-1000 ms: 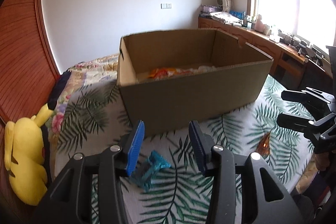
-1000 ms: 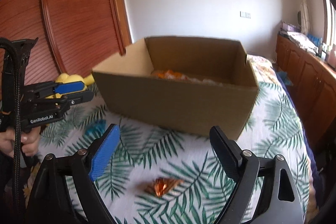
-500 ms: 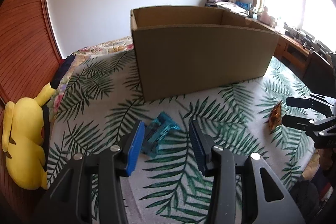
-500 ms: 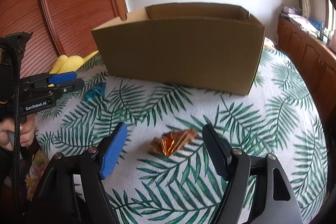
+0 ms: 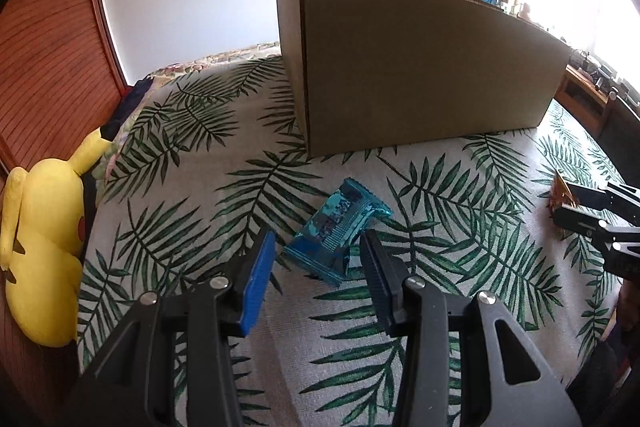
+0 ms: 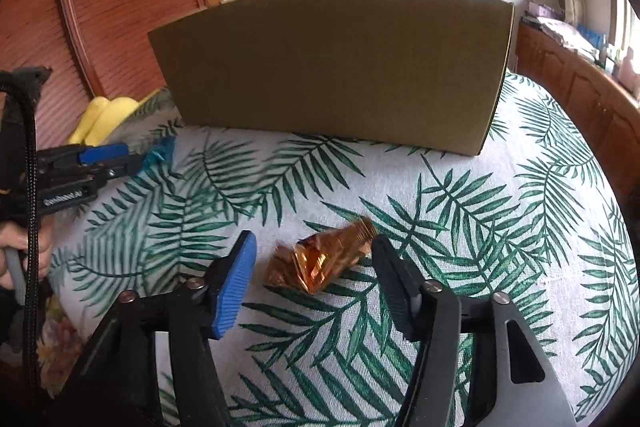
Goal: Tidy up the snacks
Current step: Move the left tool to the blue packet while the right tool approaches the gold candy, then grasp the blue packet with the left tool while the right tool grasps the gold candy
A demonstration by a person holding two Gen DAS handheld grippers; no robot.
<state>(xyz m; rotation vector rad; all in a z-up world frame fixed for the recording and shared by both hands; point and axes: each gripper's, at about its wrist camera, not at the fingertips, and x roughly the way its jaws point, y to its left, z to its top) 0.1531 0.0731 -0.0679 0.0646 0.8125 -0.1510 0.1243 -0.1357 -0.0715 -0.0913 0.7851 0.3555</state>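
Observation:
A blue snack packet lies on the palm-leaf bedspread, its near end between the tips of my open left gripper. An orange foil snack lies between the tips of my open right gripper. Neither gripper has closed on its snack. A large open cardboard box stands beyond both; it also shows in the right wrist view. Its inside is hidden. The right gripper shows at the right edge of the left wrist view, the left gripper at the left of the right wrist view.
A yellow plush toy lies at the bed's left edge by a wooden headboard. Wooden cabinets with clutter run along the right under a bright window. The bedspread extends right of the orange snack.
Both grippers have dropped low toward the bed and forward, so each snack now sits between its gripper's fingertips. The box's inside is no longer in view.

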